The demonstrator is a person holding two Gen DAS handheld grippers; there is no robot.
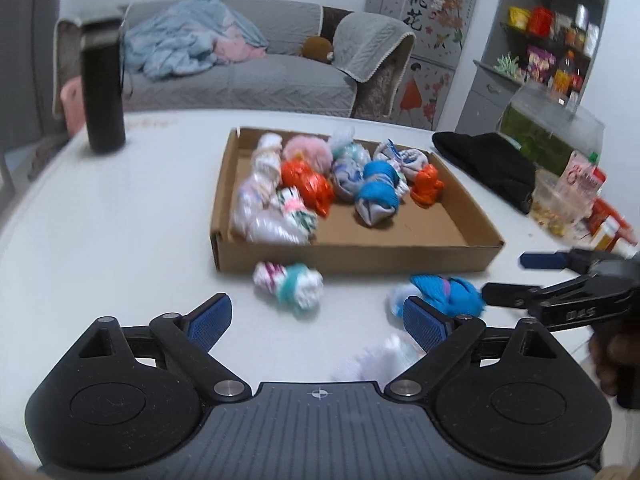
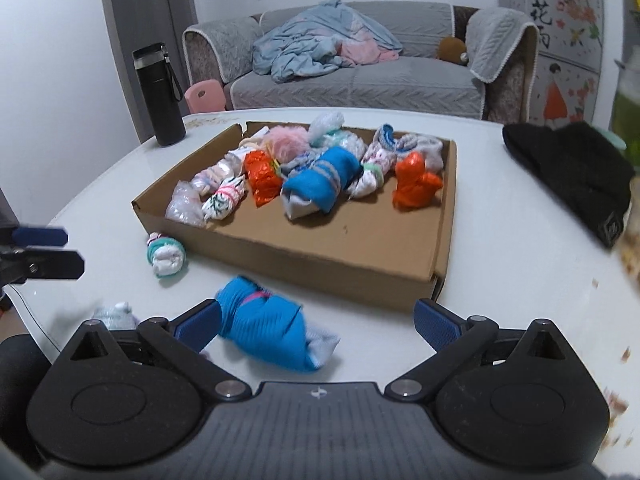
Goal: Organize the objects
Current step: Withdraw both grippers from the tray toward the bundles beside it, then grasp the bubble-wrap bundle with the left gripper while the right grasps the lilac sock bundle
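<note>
Right now the blue sock bundle (image 2: 272,330) lies on the white table (image 2: 500,248) between your right gripper's (image 2: 318,326) spread jaws, close against the left pad and well short of the right one, so you are framed around it but not gripping. Just beyond the fingertips sits the cardboard tray (image 2: 352,268), already holding a crowd of rolled socks and orange bags toward its far side, with bare floor at the near side, likely where this bundle belongs. Your left gripper (image 1: 318,320) is open too and holds nothing; a white-and-teal sock roll (image 1: 290,284) lies just ahead of its jaws, near the tray's front wall, and a white bundle (image 1: 380,356) sits low beside its right finger. Farther out stand a black flask (image 2: 160,96) and a black cap (image 2: 576,176).
</note>
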